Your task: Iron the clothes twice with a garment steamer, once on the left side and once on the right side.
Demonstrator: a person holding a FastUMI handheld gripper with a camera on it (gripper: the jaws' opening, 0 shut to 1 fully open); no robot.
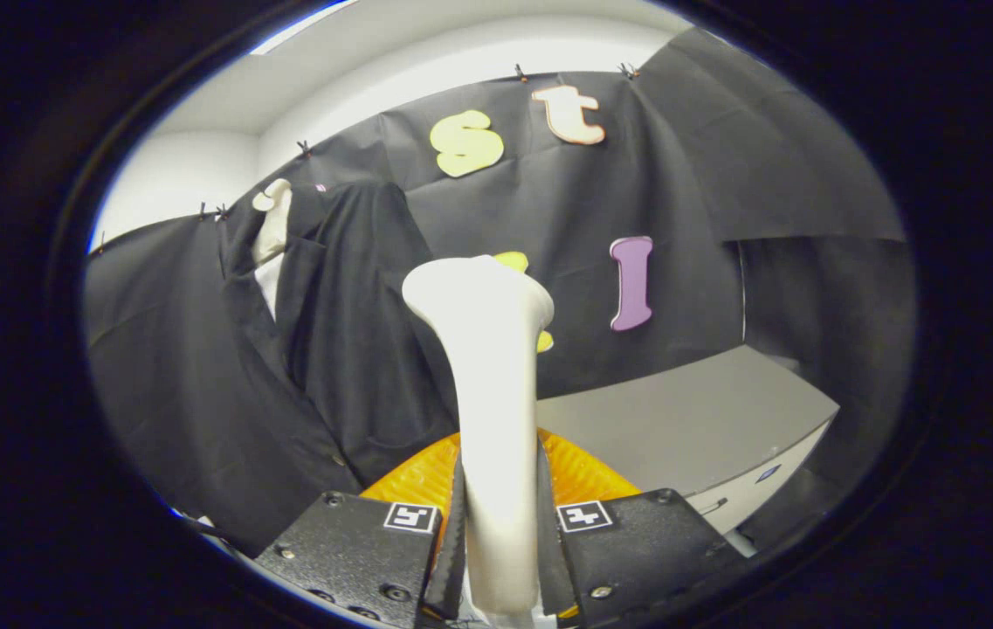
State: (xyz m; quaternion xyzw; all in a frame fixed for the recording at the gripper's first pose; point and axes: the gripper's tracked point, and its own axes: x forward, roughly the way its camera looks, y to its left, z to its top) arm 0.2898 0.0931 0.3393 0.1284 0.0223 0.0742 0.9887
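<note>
Jaws clamp the steamer [489, 393] handle — dark garment [321, 349], perhaps a jacket, hangs beyond.

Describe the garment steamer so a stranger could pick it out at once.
Start at the dark jacket hanging on the booth's black wall. Just beside it, rising between the tool fingers, which press on it from both sides, stands the garment steamer: a pale upright handle flaring to a broad head, unlike anything nearby.

steamer [493, 411] base: sitting hidden between the gripper [496, 559] fingers | orange part [588, 476]: mostly hiding behind them | dark garment [321, 349] hem: running out of sight below
</note>
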